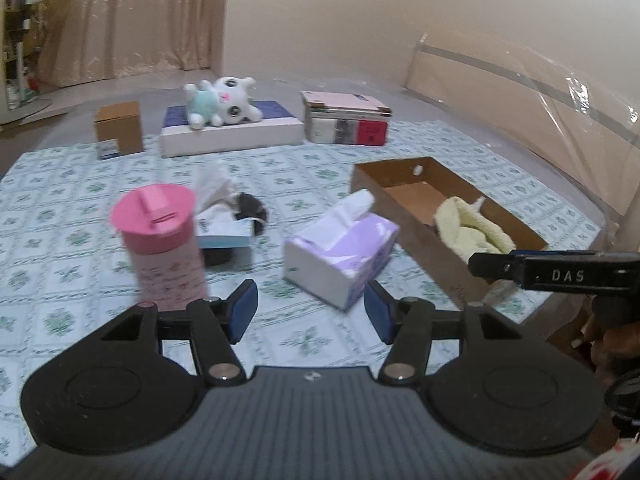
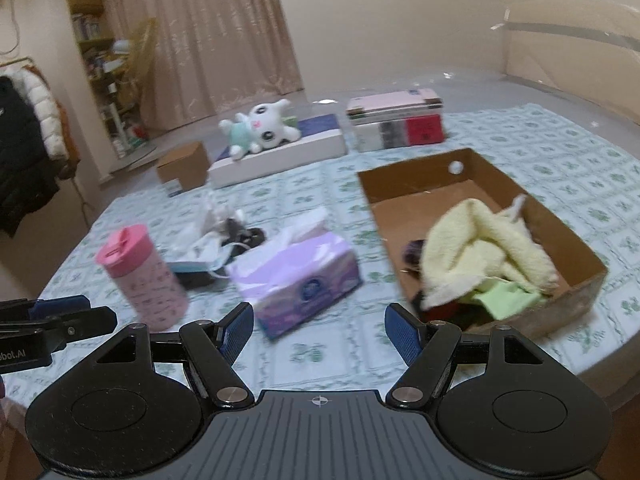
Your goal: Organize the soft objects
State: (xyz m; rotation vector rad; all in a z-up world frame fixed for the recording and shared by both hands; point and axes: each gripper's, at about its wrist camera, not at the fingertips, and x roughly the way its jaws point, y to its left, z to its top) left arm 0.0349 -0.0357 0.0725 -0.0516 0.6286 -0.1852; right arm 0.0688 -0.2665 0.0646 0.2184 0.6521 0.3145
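Note:
A brown cardboard tray point(image 2: 576, 236) point(image 1: 404, 236) stands at the right of the patterned cloth, holding a pale yellow fleece point(image 2: 480, 248) point(image 1: 468, 224) and some green, red and dark fabric. A purple tissue box point(image 1: 340, 256) point(image 2: 300, 276) lies left of the tray. Behind it lie a white-and-blue tissue pack point(image 1: 220, 220) and a dark cloth point(image 1: 252, 206). A white plush toy point(image 1: 222, 100) point(image 2: 260, 124) rests on a flat box at the back. My left gripper point(image 1: 310, 312) and right gripper point(image 2: 320, 328) hover open and empty just in front of the tissue box.
A pink lidded cup point(image 1: 160, 236) point(image 2: 140, 276) stands left of the tissue box. At the back sit a small brown carton point(image 1: 118, 128), a white flat box point(image 1: 240, 132) and stacked boxes point(image 1: 344, 118). A plastic-covered wall panel point(image 1: 520, 100) runs along the right.

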